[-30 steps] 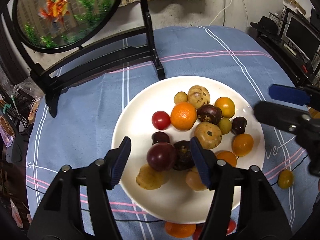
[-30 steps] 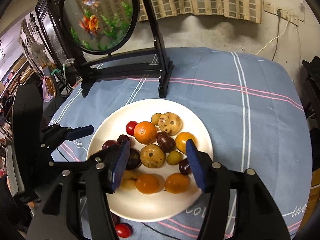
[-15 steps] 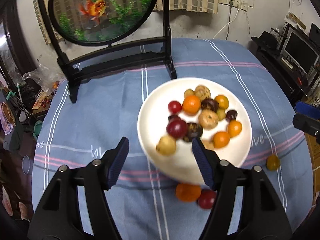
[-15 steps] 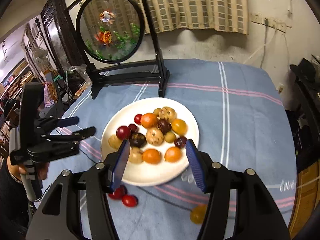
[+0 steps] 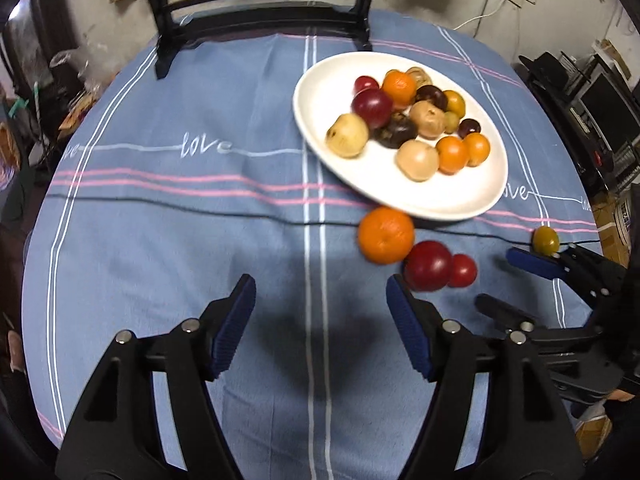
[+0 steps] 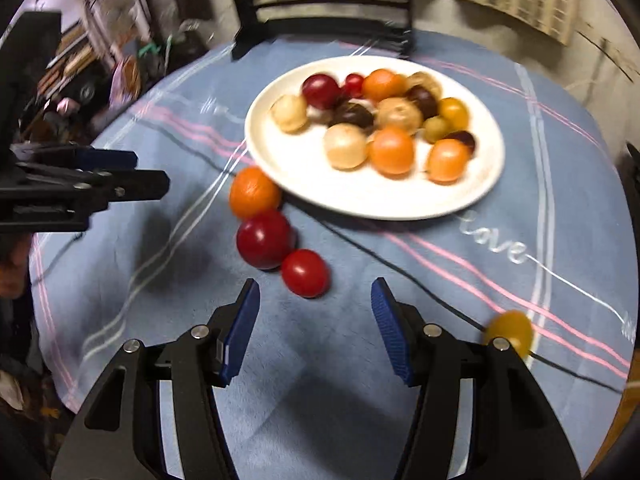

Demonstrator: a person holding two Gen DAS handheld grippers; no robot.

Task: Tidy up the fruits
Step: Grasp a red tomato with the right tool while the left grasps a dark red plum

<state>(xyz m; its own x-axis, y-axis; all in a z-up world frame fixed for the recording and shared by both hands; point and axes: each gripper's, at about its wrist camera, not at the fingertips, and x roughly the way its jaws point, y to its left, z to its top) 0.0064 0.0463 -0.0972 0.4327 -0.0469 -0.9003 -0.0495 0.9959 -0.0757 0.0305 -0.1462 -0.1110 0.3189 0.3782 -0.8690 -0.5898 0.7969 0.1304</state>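
A white plate point(image 5: 400, 200) point(image 6: 320, 184) holds several fruits: oranges, dark plums, tan round ones. On the blue cloth beside its near rim lie a loose orange point(image 5: 385, 235) point(image 6: 254, 192), a dark red plum point(image 5: 428, 266) point(image 6: 264, 239) and a red tomato point(image 5: 462, 271) point(image 6: 305, 273), touching in a row. A small yellow fruit point(image 5: 545, 241) point(image 6: 510, 330) lies apart to the right. My left gripper point(image 5: 320, 284) point(image 6: 140, 172) is open and empty, left of the plum. My right gripper point(image 6: 315, 286) point(image 5: 508, 284) is open and empty, just short of the tomato.
A black stand point(image 5: 260, 20) with a round fish panel rises at the back of the table. A thin black cable point(image 5: 160, 206) runs across the cloth along the plate's near side. Cluttered shelves and screens surround the round table.
Both grippers have drawn back from above the plate toward the near side of the table. The plate now lies farther off, and the loose fruits have come into view before the fingers.
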